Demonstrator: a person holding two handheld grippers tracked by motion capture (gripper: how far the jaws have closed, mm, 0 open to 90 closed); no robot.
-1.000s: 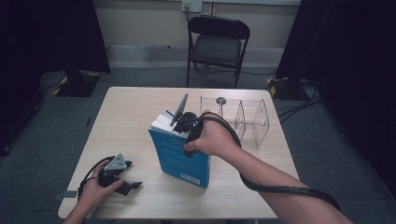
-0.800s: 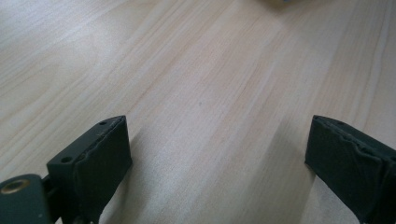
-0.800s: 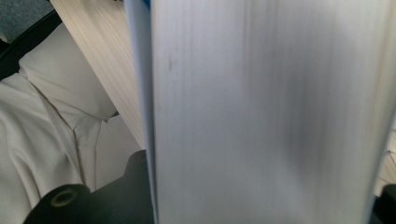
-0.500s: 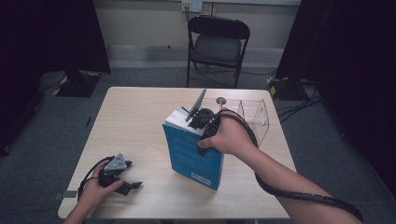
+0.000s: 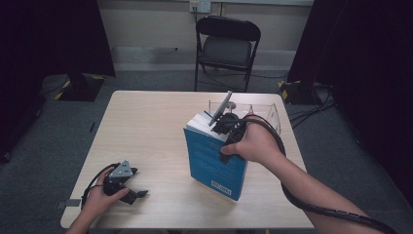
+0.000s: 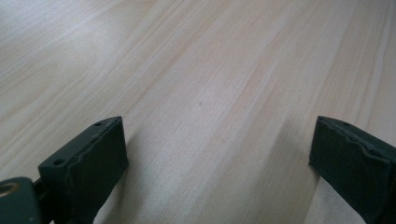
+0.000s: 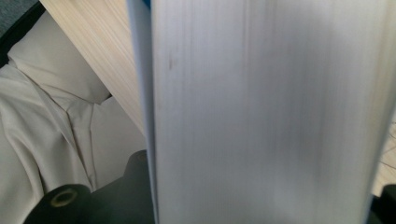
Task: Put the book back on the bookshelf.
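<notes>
From the high view, the right tongs (image 5: 225, 127) grip the top of a thick blue book (image 5: 214, 163), which stands up tilted on the surface (image 5: 146, 126) just in front of a clear plastic box (image 5: 265, 113). The right gripper view sits very close and shows the white page edges (image 7: 261, 116) squeezed between the jaws, with a thin blue cover edge beside them. The left tongs (image 5: 127, 191) rest low near the front left corner of the surface, and the left gripper view shows the jaws wide apart with just bare wood (image 6: 210, 93) between them
</notes>
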